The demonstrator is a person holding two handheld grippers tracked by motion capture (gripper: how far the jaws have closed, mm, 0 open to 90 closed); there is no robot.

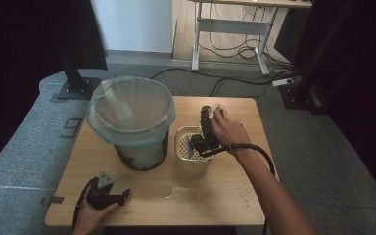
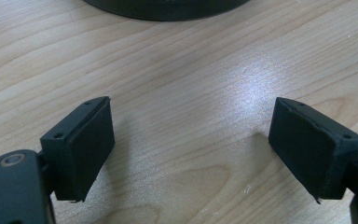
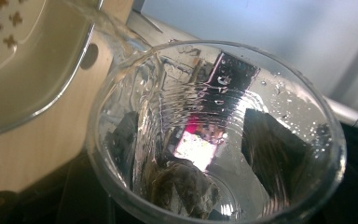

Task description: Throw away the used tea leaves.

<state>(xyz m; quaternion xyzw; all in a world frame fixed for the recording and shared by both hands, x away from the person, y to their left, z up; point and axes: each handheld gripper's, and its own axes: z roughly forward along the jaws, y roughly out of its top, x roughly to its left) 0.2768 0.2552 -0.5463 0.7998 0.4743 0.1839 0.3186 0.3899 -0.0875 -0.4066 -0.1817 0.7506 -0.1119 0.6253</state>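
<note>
Your left gripper [image 1: 108, 195] is resting on the table [image 1: 225, 196], well in front of the lined bin [image 1: 131, 111], its jaws standing wide with nothing between them; just right of the bin, your right gripper [image 1: 206, 128] is clamping a clear plastic cup [image 3: 214, 135], tipping it over the perforated container [image 1: 192, 154]; water seems to be spilling from the rim; a tea bag [image 3: 182, 189] is sitting inside.

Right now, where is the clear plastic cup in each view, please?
High view: the clear cup is right of centre, tilted over the cream container.
Right gripper view: the clear cup is in the centre, mouth toward the camera; the cream container is upper left.
Left gripper view: table top below the dark bin base.
Shared landmark: the wooden table top.
</note>
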